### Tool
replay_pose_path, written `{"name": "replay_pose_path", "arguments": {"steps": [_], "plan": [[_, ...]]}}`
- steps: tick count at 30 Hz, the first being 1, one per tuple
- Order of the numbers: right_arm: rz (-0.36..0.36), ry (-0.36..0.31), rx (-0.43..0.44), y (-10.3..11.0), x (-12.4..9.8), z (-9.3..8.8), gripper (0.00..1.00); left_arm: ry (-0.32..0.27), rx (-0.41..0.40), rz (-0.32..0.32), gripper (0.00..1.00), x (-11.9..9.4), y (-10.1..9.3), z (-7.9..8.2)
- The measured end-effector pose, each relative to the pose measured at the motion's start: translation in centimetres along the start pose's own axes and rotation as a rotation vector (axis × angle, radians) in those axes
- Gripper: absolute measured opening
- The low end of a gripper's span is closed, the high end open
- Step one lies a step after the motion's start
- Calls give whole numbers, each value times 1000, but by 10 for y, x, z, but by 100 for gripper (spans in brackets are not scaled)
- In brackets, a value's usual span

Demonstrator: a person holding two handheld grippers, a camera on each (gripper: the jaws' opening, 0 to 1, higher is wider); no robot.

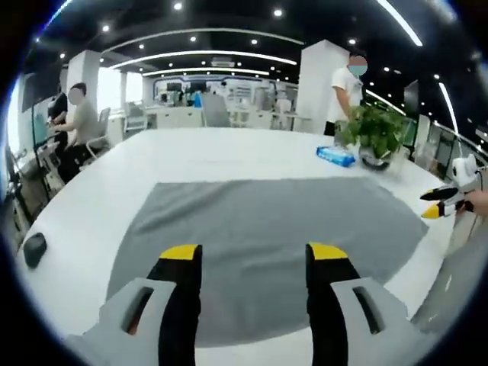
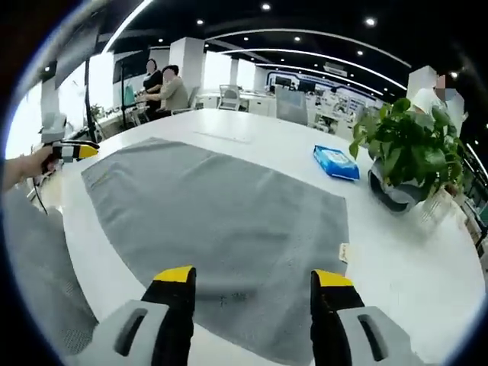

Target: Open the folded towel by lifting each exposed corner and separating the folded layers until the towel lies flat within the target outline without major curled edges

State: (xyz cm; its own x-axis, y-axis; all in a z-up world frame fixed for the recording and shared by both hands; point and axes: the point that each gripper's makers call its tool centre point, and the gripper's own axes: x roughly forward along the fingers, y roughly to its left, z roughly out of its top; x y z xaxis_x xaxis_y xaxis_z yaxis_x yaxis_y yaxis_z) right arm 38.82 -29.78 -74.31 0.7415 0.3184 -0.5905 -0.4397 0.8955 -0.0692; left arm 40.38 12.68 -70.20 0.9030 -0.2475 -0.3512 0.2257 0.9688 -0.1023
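In the left gripper view, your left gripper (image 1: 253, 252) hangs over the near edge of the grey towel (image 1: 267, 229), jaws spread wide with nothing between them. The towel lies spread across the white bench (image 1: 84, 213), one broad sheet, edges mostly down as far as you can see. Out at the far right your right gripper (image 1: 442, 204) sits just off the towel's right corner, yellow tips close together, though whether it pinches anything you cannot tell from here. A blue packet (image 1: 335, 155) and a potted plant (image 1: 374, 133) stand beyond the far edge, apart from the cloth.

Now the right gripper view: your right gripper (image 2: 253, 275) also stands wide and empty, low over the towel (image 2: 221, 221) near its close edge. A small tag (image 2: 344, 252) shows at the right border. The left gripper (image 2: 72, 151) appears at far left, beside the towel's corner.

This cloth looks soft, light and limp, so it should drape and drag rather than hold shape. Take it at a corner or along the hem, pinching a single layer. No outline is visible to judge placement. It looks nearly flat already.
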Motion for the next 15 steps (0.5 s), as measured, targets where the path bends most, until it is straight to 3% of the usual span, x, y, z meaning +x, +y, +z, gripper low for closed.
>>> {"name": "replay_pose_path", "arguments": {"steps": [2,7,11,15], "plan": [[-2,-15,20,5,-16,0,70,-32,16,24,67,-13,-1,6],[-3,-71,25,15,-54,0,82,-81,-7,4,78,-50,-21,10],[-15,-161,50,21,-80,8,100,-109,16,2,91,-70,-29,6],[-39,-233,20,24,-102,20,100,-131,6,-7,99,-85,-38,2]]}}
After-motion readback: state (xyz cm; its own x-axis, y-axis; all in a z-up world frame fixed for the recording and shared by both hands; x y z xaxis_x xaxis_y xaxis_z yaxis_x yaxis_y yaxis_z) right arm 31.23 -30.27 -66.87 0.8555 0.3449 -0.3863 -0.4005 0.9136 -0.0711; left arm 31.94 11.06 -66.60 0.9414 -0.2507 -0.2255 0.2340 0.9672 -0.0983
